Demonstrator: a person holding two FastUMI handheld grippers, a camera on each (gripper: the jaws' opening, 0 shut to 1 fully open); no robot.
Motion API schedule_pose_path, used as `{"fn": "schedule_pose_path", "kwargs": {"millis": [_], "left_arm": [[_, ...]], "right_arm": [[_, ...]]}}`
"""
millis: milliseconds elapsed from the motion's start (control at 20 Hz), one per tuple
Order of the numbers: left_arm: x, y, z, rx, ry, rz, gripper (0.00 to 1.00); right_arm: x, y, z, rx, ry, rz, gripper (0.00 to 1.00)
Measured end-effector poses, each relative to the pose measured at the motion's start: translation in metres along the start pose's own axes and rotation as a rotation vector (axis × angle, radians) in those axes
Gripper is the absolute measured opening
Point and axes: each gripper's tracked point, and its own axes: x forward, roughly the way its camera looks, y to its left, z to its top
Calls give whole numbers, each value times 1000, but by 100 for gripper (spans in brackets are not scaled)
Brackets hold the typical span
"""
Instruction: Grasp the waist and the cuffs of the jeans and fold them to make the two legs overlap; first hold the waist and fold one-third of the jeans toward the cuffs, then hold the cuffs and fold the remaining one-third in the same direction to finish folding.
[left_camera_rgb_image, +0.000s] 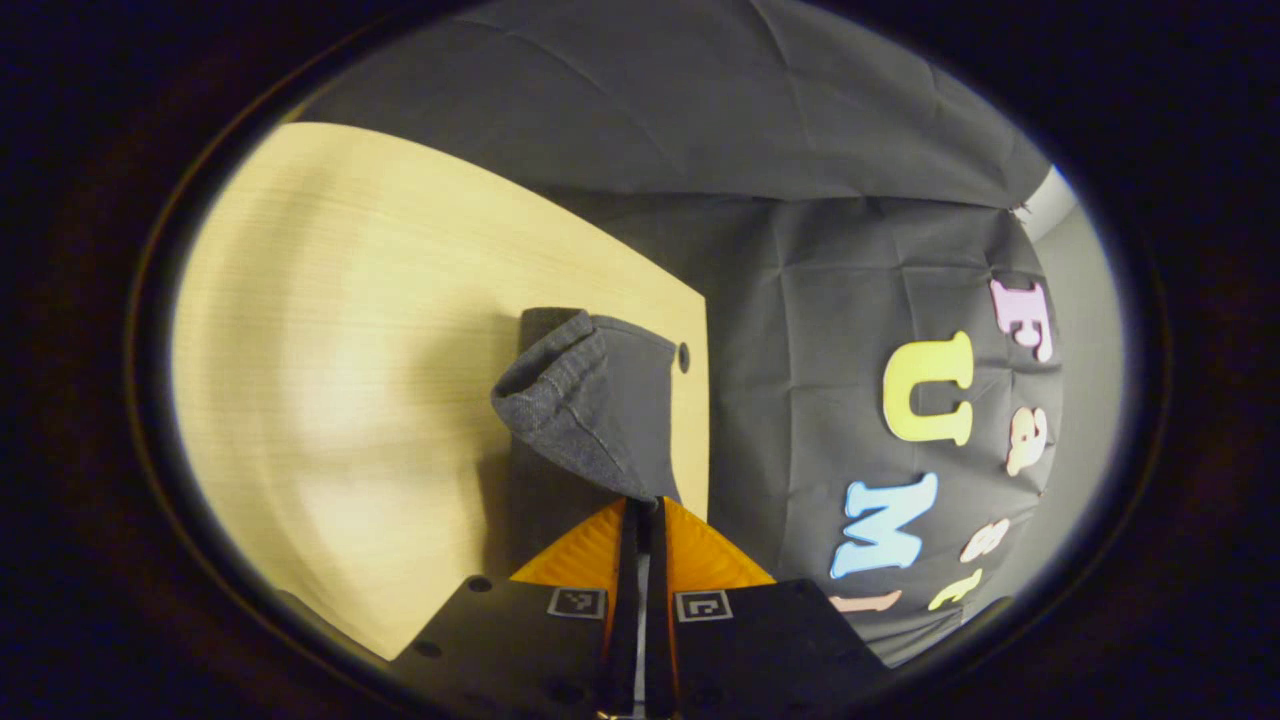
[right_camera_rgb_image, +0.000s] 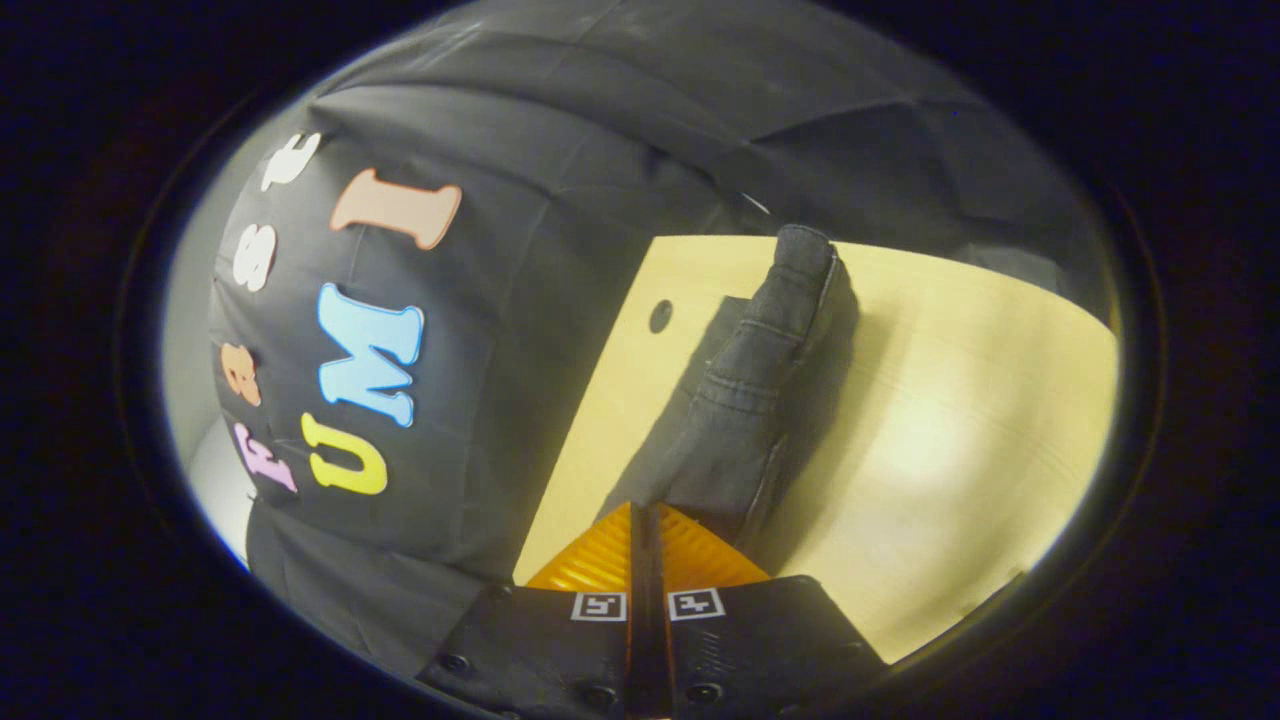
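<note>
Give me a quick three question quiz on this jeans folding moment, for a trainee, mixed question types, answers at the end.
1. True or false: the left gripper is shut on the jeans.
2. What do the jeans lie on? A) a wooden table B) a carpet C) a metal tray
3. Fill in: in the right gripper view, the right gripper pinches the ____ at the fabric's near end.

Key
1. True.
2. A, the wooden table.
3. jeans.
</note>
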Motion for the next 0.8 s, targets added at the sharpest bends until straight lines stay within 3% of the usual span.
{"fn": "schedule_pose_path", "kwargs": {"millis": [200,400,650,800], "left_arm": [[51,-46,2,72,33,-19,12],[119,-71,-12,130,61,-1,11],[190,-65,-13,196,38,88,11],[208,-45,-5,293,-6,184,12]], "right_arm": [[46,26,47,-64,-36,17,0],[85,10,58,-113,11,-57,0],[129,-20,70,-64,7,-143,0],[137,-39,63,-97,6,-201,0]]}}
